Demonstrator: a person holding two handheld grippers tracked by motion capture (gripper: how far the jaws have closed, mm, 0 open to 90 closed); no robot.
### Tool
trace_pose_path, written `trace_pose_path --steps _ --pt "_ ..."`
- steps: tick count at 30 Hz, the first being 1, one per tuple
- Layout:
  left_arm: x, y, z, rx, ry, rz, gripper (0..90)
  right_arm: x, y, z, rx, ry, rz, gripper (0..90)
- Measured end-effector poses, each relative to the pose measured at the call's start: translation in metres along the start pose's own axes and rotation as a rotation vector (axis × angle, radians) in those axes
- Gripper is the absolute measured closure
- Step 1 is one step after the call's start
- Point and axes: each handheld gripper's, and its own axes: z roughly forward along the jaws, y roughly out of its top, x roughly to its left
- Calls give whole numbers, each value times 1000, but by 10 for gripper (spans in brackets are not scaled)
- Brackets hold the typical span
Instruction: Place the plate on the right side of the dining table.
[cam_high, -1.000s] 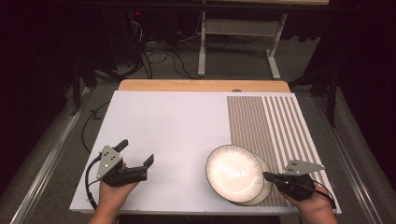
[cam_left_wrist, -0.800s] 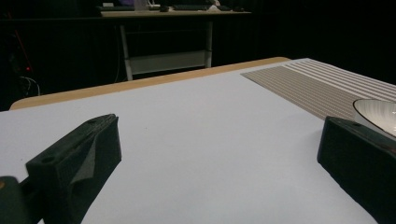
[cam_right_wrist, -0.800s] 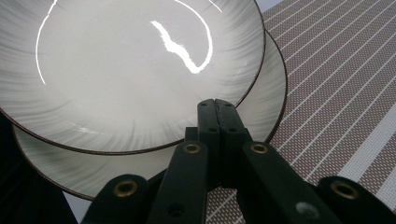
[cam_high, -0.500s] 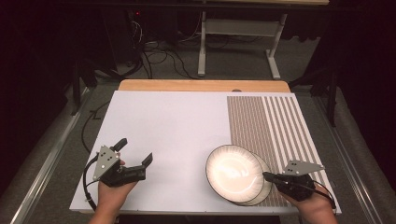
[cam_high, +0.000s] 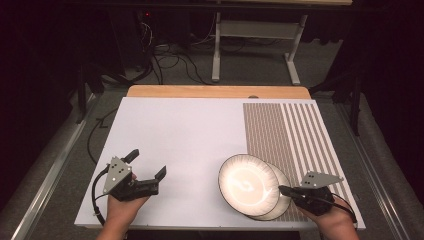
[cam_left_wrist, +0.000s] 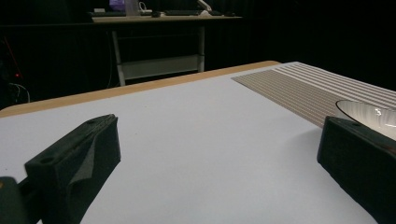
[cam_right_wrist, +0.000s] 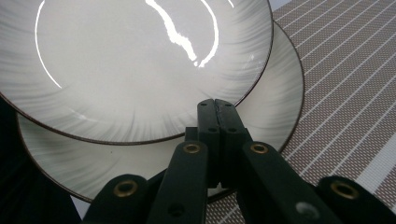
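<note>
Two pale plates with dark rims lie stacked at the front right, partly on a striped placemat (cam_high: 290, 130). The top plate (cam_high: 247, 184) (cam_right_wrist: 140, 60) sits shifted left over the lower plate (cam_high: 272, 212) (cam_right_wrist: 275, 107). My right gripper (cam_high: 281, 189) (cam_right_wrist: 215, 102) is shut, its tips lying over the top plate's near rim, with nothing visible between the jaws. At the front left my left gripper (cam_high: 147, 164) (cam_left_wrist: 215, 186) is held low over the white table (cam_high: 175, 130), jaws wide open and nothing between them. A plate's rim (cam_left_wrist: 369, 112) shows past its right jaw.
A wooden strip (cam_high: 215, 91) runs along the table's far edge. Beyond it, on the dark floor, are a desk frame (cam_high: 217, 50) and loose cables (cam_high: 165, 60). The placemat (cam_right_wrist: 350, 93) reaches the table's right edge.
</note>
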Motion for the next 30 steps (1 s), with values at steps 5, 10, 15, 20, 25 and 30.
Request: trace_pose_path --steps 5,10,15,20,25,30 --pt "-3 1 1 10 -24 -1 0 4 3 4 10 4 -8 900" --pt "-9 4 4 16 -22 13 0 6 4 6 11 6 -8 900" --pt "-20 12 12 33 -58 15 0 5 4 7 13 8 -9 900" --pt "-39 19 27 55 -124 16 0 6 5 9 12 7 -12 900" --pt "-63 21 44 66 -201 10 0 6 5 9 17 2 -10 900" --pt "-82 21 60 103 -247 -6 0 6 5 9 17 1 -12 900"
